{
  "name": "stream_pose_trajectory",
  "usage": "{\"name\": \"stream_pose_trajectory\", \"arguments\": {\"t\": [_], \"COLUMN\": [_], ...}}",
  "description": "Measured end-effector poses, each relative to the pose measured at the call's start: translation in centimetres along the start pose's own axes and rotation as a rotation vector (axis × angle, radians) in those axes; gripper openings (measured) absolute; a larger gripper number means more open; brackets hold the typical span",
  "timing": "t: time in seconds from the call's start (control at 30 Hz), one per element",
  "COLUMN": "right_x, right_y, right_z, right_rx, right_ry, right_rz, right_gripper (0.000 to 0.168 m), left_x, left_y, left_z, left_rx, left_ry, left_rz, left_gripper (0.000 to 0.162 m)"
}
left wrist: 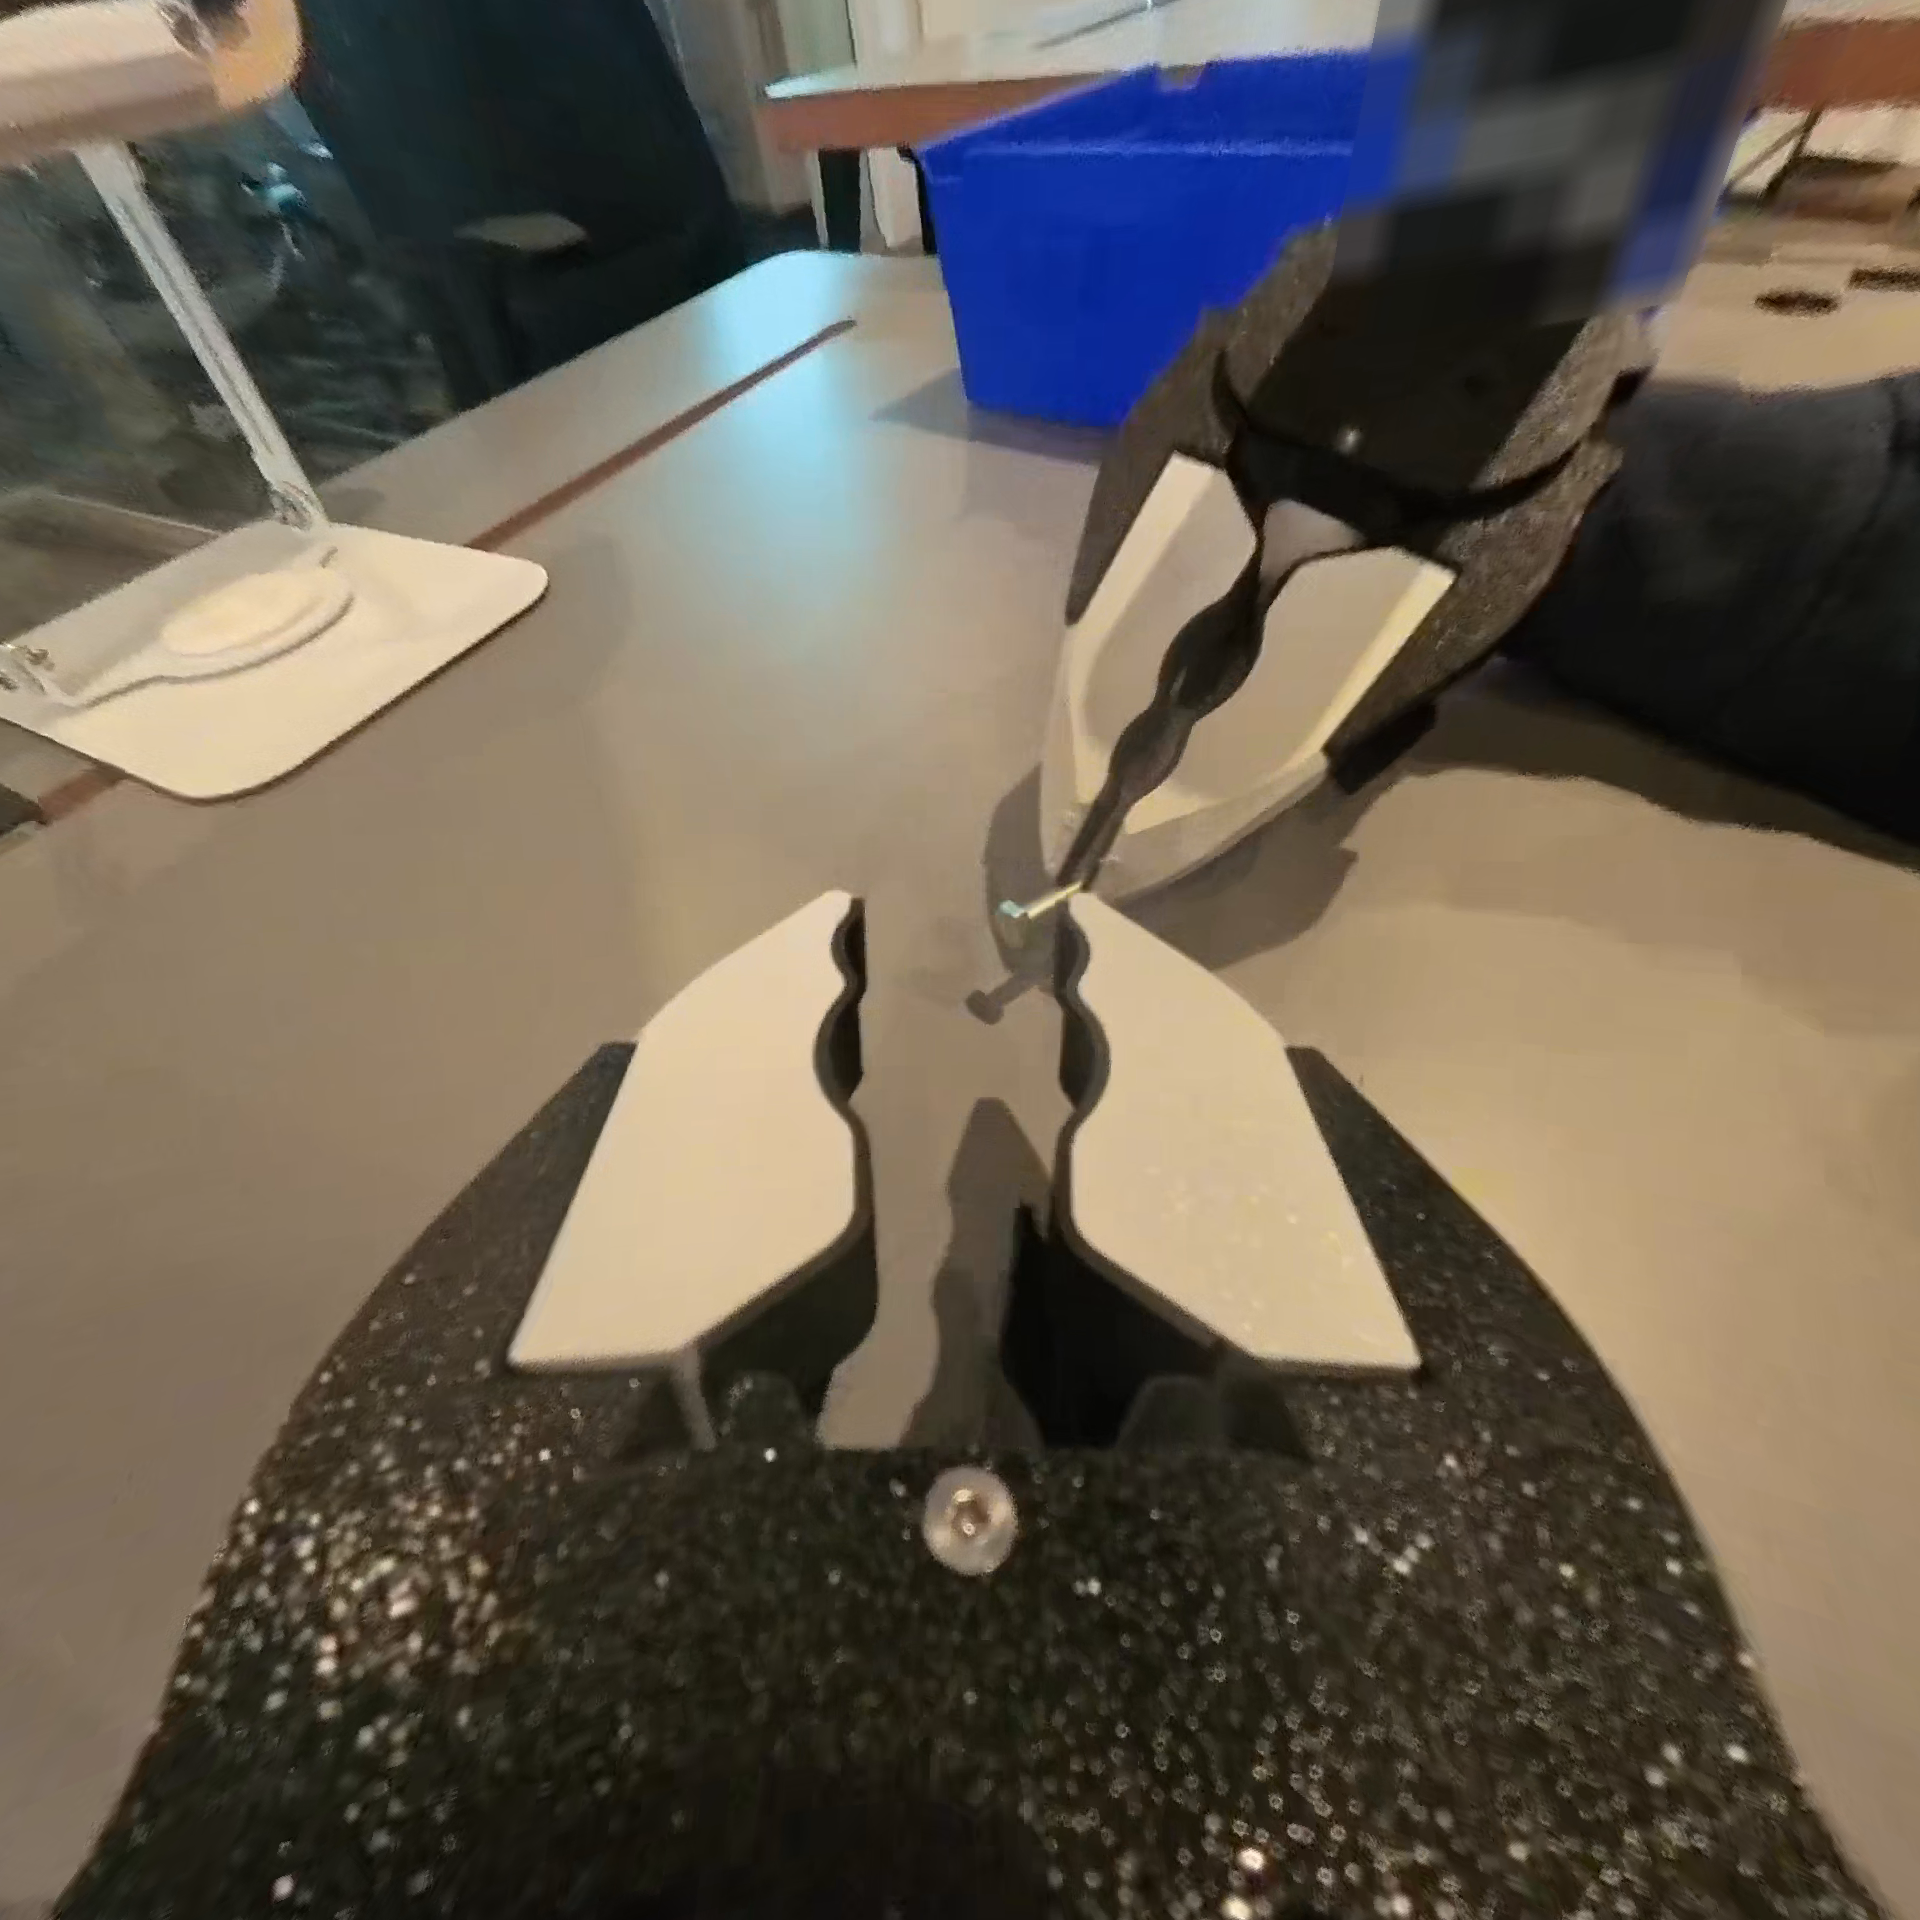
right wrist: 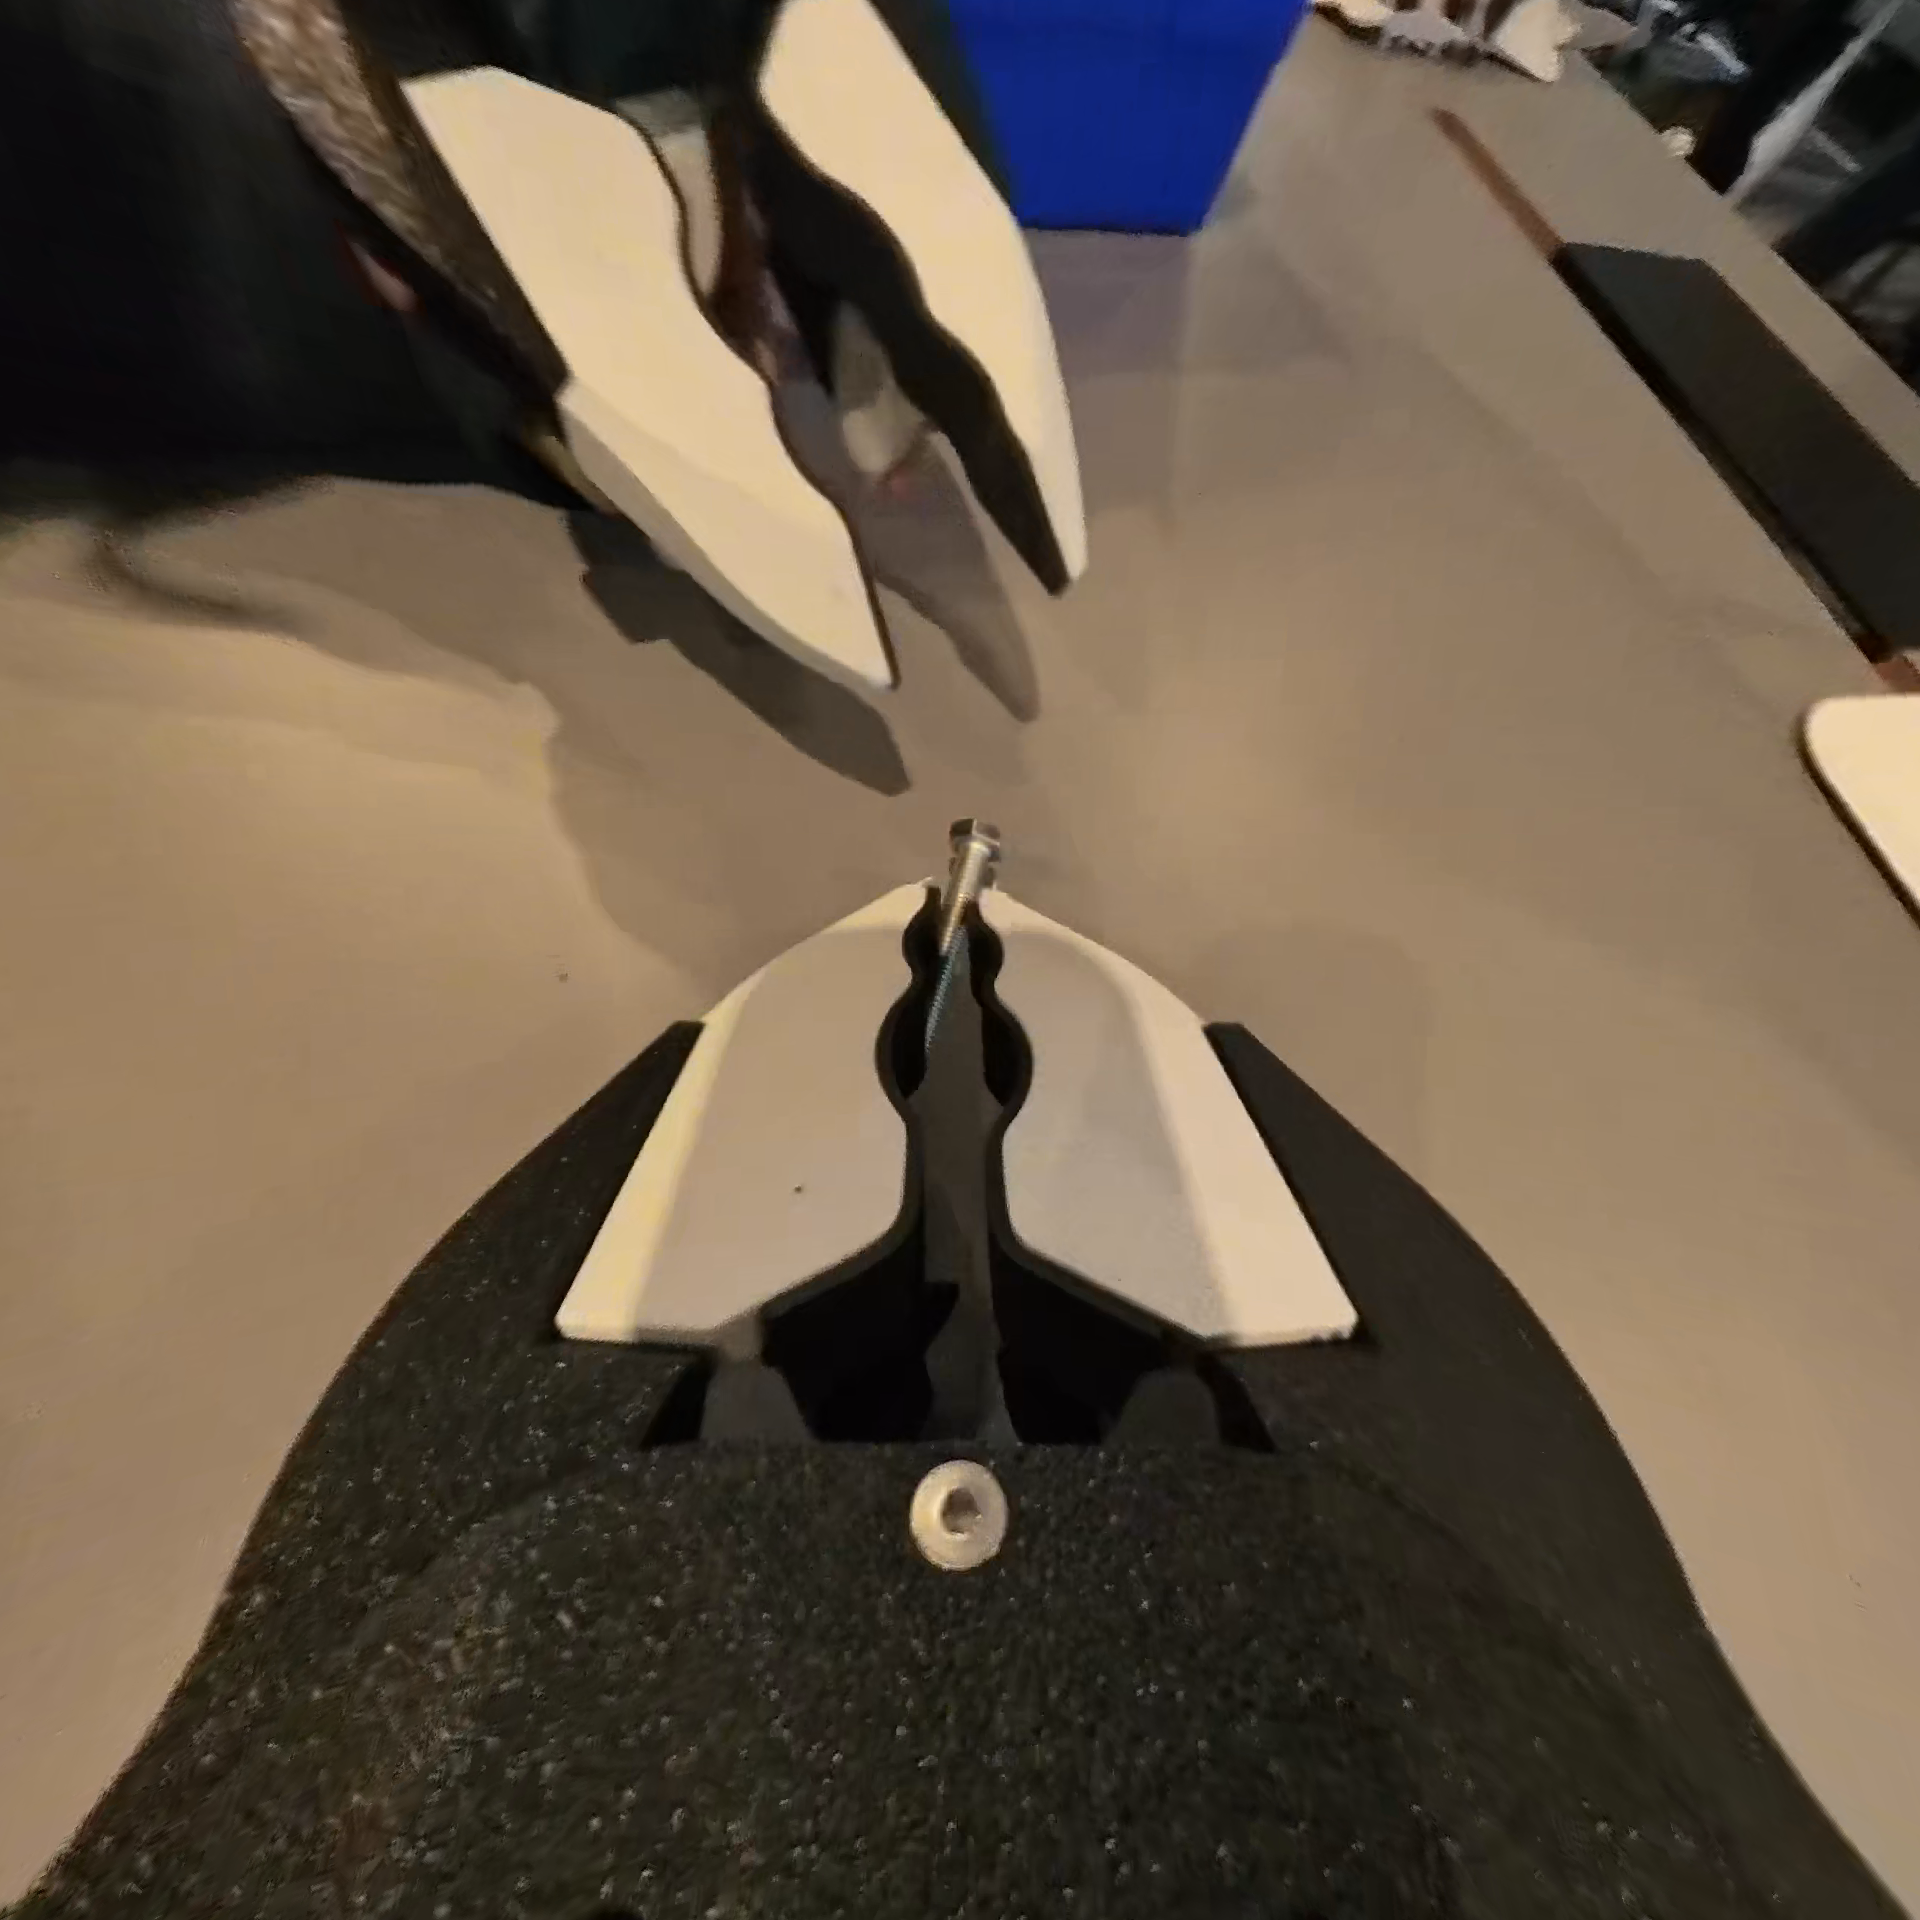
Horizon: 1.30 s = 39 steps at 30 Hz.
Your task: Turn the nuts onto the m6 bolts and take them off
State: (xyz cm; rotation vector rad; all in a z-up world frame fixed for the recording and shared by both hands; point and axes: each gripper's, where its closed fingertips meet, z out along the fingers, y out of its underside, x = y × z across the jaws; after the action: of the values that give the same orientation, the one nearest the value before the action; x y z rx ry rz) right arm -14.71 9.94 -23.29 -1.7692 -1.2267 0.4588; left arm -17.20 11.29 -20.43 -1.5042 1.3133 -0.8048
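My right gripper (right wrist: 961,899) is shut on a thin silver bolt (right wrist: 964,868). The bolt's hex end sticks out past the fingertips, and its threaded shank lies between the pads. I cannot tell whether a nut sits on it. In the left wrist view the right gripper (left wrist: 1072,883) comes down from the upper right and holds the bolt (left wrist: 1039,904) just above the grey table (left wrist: 468,987). My left gripper (left wrist: 961,914) is open and empty, and the bolt is close to its right fingertip. The left gripper also shows in the right wrist view (right wrist: 971,629), beyond the bolt.
A blue bin (left wrist: 1122,260) stands at the back of the table, also in the right wrist view (right wrist: 1122,104). A white stand base (left wrist: 291,644) lies at the left. A black flat block (right wrist: 1745,384) lies at the right edge. A dark sleeve (left wrist: 1714,582) rests behind the right gripper. The tips of one gripper are about 5 cm away from the tips of the other.
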Motion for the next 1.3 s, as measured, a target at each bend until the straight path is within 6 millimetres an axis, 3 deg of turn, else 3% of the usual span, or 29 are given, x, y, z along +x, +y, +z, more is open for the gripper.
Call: {"name": "stream_pose_trajectory", "arguments": {"t": [0.17,0.33,0.47,0.57,0.63,0.7,0.77,0.9,1.03,1.2,1.3], "right_x": [-1.7,-3.3,-3.9,-4.2,-4.1,-3.5,-2.0,0.8,1.3,0.7,0.4], "right_y": [0.4,0.6,0.1,-0.7,-0.8,-1.1,-1.9,-3.7,-6.1,-7.8,-8.0], "right_z": [0.9,1.4,1.2,0.9,0.9,0.9,0.6,-0.6,-1.4,-1.5,-1.4], "right_rx": [-0.081,-0.102,-0.078,-0.037,-0.033,-0.013,0.042,0.201,0.408,0.542,0.543], "right_ry": [-0.053,-0.146,-0.197,-0.218,-0.214,-0.168,-0.077,0.033,-0.013,-0.123,-0.138], "right_rz": [-0.080,-0.067,-0.042,-0.022,-0.016,-0.009,0.012,0.164,0.316,0.441,0.431], "right_gripper": [0.005,0.005,0.005,0.005,0.005,0.005,0.021,0.045,0.039,0.033,0.013], "left_x": [1.7,2.9,3.8,4.1,4.0,3.4,1.9,-0.6,-0.9,-0.3,0.3], "left_y": [2.9,4.2,4.3,4.1,4.1,3.9,3.3,0.2,-2.2,-2.6,-2.8], "left_z": [0.3,0.8,0.7,0.7,0.7,0.8,0.7,0.0,-0.8,-0.7,-0.6], "left_rx": [-0.231,-0.309,-0.313,-0.301,-0.298,-0.291,-0.269,-0.074,0.115,0.143,0.156], "left_ry": [0.060,0.081,0.144,0.160,0.152,0.112,0.023,-0.108,-0.106,-0.078,-0.058], "left_rz": [0.145,0.254,0.239,0.257,0.271,0.260,0.243,0.107,-0.020,-0.018,-0.001], "left_gripper": [0.032,0.032,0.028,0.012,0.010,0.010,0.010,0.010,0.010,0.010,0.010]}}
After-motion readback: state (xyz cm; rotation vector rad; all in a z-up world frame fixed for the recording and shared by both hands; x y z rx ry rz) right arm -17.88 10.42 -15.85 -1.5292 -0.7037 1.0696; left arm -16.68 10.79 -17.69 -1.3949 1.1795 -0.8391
